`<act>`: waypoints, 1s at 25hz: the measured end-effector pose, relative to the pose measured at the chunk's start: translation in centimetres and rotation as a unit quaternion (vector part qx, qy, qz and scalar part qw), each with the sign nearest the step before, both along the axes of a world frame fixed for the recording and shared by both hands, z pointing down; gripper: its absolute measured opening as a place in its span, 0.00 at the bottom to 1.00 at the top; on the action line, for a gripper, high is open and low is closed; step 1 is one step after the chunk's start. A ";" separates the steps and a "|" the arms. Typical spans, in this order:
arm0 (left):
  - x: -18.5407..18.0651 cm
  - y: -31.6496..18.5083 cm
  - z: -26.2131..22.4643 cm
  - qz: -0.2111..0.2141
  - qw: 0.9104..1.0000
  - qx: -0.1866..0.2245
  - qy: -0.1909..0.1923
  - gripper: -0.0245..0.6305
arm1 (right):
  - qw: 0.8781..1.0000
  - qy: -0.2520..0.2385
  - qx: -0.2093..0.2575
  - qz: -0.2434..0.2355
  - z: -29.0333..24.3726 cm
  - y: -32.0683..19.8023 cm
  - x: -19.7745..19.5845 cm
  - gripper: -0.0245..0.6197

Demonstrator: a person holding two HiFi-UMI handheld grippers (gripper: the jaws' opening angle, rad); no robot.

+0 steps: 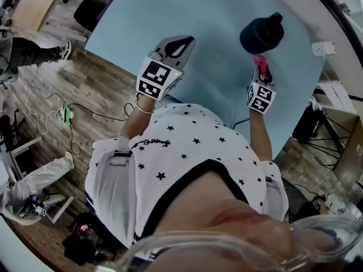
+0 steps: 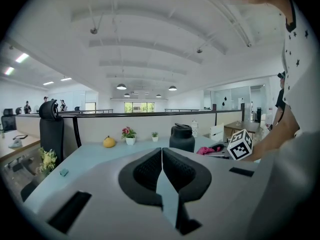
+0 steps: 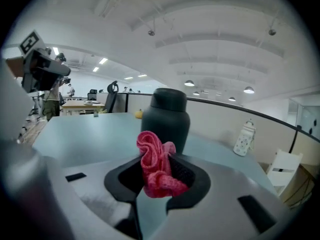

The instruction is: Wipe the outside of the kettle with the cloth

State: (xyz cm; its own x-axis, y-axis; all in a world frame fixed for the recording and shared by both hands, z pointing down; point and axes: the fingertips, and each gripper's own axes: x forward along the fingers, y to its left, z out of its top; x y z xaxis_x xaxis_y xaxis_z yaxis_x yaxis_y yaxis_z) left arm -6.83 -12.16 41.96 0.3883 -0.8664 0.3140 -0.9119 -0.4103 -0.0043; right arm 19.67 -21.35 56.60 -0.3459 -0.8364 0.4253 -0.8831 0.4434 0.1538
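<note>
Right gripper view: right gripper [image 3: 156,170] pinches cloth [image 3: 150,151], kettle [image 3: 167,116] near at 12 o'clock; better press cloth flat on its wall; left gripper [image 2: 162,156] closed, empty

The person wears a white short-sleeved shirt [image 1: 170,146] scattered with small black stars and edged with a dark band at the neck. Grey straps [image 1: 120,154] run over the shoulders, and there is a thin bracelet [image 1: 143,107] on the left wrist. The left tongs [image 2: 162,154] and right tongs [image 3: 158,159] have pale grey shells with black ribbed pads [image 2: 145,171], and each carries a white cube [image 1: 154,78] printed with black square markers.
</note>
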 end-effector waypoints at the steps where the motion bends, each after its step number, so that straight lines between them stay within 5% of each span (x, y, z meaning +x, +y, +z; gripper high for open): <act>1: -0.1 -0.1 0.0 -0.001 1.000 -0.001 0.000 0.08 | 1.000 0.000 0.000 -0.017 0.1 0.4 -1.2 0.19; 12: -2.9 0.0 -0.2 -0.023 1.000 -0.007 -0.003 0.08 | 0.997 0.006 -0.006 -0.082 1.8 -2.4 -13.3 0.19; 25: -6.9 1.2 0.6 -0.059 0.998 -0.024 -0.005 0.08 | 0.999 0.011 -0.041 -0.002 4.5 -6.4 -13.7 0.19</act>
State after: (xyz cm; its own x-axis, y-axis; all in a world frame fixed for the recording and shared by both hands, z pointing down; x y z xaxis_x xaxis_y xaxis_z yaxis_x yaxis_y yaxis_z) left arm -13.71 -10.95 42.52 0.2815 -0.8895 0.3600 -0.9537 -0.3007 0.0029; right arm 5.99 -27.70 61.12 -0.3389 -0.7970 0.4999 -0.8781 0.4587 0.1361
